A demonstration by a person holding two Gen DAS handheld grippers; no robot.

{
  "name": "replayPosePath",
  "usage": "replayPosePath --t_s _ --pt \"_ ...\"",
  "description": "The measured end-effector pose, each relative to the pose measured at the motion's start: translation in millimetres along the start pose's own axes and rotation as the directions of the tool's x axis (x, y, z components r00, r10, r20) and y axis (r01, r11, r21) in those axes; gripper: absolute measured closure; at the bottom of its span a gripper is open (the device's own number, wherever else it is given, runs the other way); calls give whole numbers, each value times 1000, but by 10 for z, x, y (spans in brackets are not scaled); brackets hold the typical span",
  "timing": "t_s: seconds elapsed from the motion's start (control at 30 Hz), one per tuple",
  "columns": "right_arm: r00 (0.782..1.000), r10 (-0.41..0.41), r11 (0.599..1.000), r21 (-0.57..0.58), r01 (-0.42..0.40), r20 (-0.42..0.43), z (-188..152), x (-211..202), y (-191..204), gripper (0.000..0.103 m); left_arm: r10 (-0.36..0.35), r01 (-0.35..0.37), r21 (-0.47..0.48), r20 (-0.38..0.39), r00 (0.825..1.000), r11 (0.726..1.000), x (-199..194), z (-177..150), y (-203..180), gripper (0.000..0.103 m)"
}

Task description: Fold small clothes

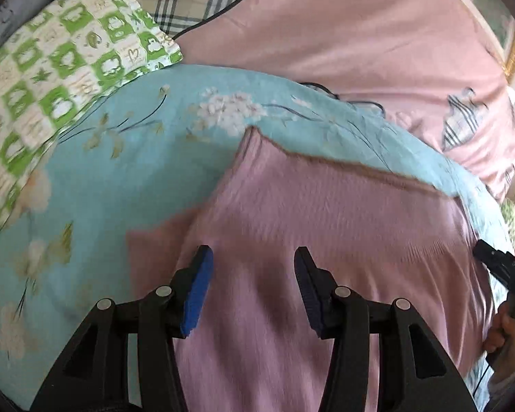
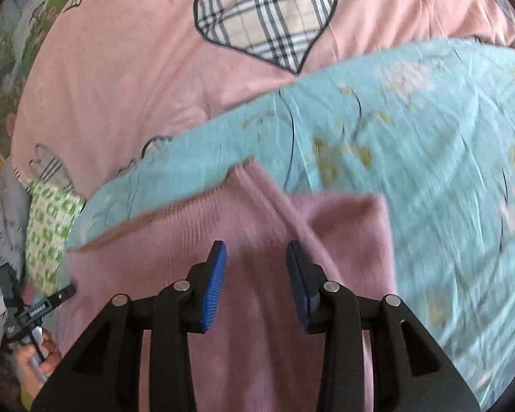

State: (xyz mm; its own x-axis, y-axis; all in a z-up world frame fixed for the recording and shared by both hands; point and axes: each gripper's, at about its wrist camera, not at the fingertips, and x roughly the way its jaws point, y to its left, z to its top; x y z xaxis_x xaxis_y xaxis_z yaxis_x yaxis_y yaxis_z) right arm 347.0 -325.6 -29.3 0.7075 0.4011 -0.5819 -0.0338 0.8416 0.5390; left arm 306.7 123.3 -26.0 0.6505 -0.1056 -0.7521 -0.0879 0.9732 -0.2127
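On the blue flowered quilt lies the pink garment, spread flat with one corner folded over. Above it, the left gripper and the right gripper both hover with jaws apart, holding nothing.

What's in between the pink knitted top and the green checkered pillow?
Only the blue flowery quilt. In the left wrist view it stretches bare from the pink knitted top up to the green checkered pillow, with nothing lying on it there.
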Motion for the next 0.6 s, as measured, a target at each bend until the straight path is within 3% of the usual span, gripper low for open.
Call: replayPosePath --t_s 0.17,0.27,0.37,0.4,0.47,0.6 --pt "997 64 994 -84 -66 -31 -404 -311 124 65 -114 113 68 6 994 991 -524 -571 -283 49" --pt "993 87 986 -132 -97 -79 -638 -391 213 64 -118 120 109 -25 993 987 -633 -889 -363 48" --pt "993 -70 980 -194 51 -93 -829 -477 131 63 -49 52 86 -38 998 995 -621 -1075 -194 49" --pt "990 -98 982 -169 81 -97 -877 -530 9 63 -59 61 66 -37 998 996 -645 -1117 -117 51" --pt "994 -51 996 -78 43 -100 -939 -667 -239 65 -71 72 35 -27 997 997 -729 -1185 32 56" --pt "992 -90 994 -74 84 -88 -1018 -848 -340 67 -56 56 18 -38 998 998 -816 -1299 161 63"
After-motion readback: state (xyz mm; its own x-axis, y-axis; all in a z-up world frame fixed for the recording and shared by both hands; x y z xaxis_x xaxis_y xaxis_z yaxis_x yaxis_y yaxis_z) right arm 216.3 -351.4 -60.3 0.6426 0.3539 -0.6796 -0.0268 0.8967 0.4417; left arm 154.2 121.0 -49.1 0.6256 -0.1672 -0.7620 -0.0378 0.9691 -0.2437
